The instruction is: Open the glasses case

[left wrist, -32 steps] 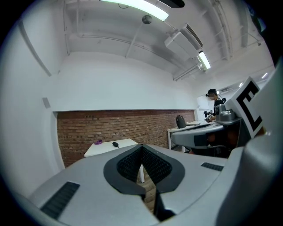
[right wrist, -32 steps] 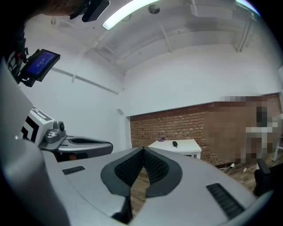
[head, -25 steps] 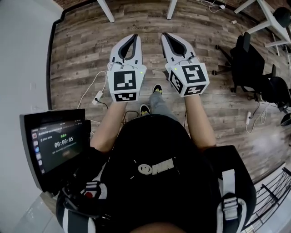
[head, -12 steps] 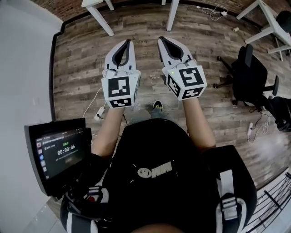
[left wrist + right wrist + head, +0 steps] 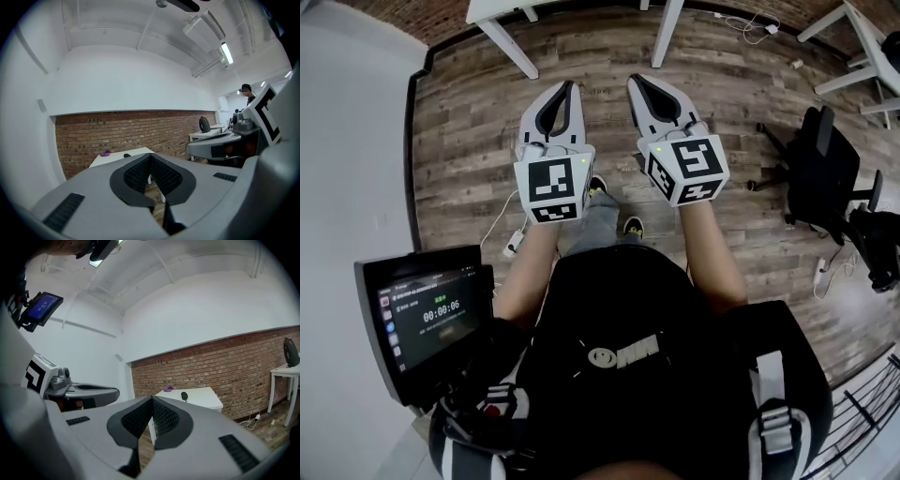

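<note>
You hadn't started yet: left gripper [image 5: 570, 86] and right gripper [image 5: 634, 81] were both pinched shut on nothing, and what looked like the glasses case [image 5: 184, 395] sat well ahead, near the back edge of the white desk [image 5: 204, 400].

The head view looks steeply down onto the floor [image 5: 469, 122]. Both gripper views look level, sharing the brick wall [image 5: 117, 133] and white worktop [image 5: 117, 158].

The left claw [image 5: 566, 86] and right claw [image 5: 636, 81] are side by side above the floor [image 5: 459, 141], with the table [image 5: 201, 400] far beyond them. A chair [image 5: 825, 164] stands right, a screen [image 5: 431, 319] near left. On the table lie two small objects [image 5: 184, 395].
</note>
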`<state>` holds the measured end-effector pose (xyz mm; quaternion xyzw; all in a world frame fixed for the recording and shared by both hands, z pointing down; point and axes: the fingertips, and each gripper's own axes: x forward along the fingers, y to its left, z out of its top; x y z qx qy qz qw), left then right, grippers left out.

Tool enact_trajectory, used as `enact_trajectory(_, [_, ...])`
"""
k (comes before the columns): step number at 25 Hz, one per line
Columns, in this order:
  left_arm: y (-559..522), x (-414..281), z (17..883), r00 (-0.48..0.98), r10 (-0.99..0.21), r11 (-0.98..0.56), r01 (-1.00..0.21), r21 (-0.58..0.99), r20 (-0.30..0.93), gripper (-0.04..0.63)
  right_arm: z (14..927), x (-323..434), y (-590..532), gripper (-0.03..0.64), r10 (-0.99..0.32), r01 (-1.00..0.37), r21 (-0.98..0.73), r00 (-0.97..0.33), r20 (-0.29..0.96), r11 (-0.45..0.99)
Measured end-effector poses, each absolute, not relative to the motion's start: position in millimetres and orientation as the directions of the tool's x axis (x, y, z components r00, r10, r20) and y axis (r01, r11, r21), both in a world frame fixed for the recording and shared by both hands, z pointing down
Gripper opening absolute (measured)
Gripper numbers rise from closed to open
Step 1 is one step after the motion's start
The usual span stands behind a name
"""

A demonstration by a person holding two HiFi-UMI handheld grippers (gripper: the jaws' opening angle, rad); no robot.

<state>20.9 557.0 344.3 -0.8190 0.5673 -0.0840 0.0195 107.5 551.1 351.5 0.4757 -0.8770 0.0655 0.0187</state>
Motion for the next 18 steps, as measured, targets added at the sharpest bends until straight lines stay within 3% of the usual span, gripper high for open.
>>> enact_trajectory(18, [399,-32,347,0.400,-0.909,-0.407,-0.912,-0.045,0.121,0.000,345,57,395,-0.002,-0.857,-0.865,-0.053,-0.502,0.114,0.499])
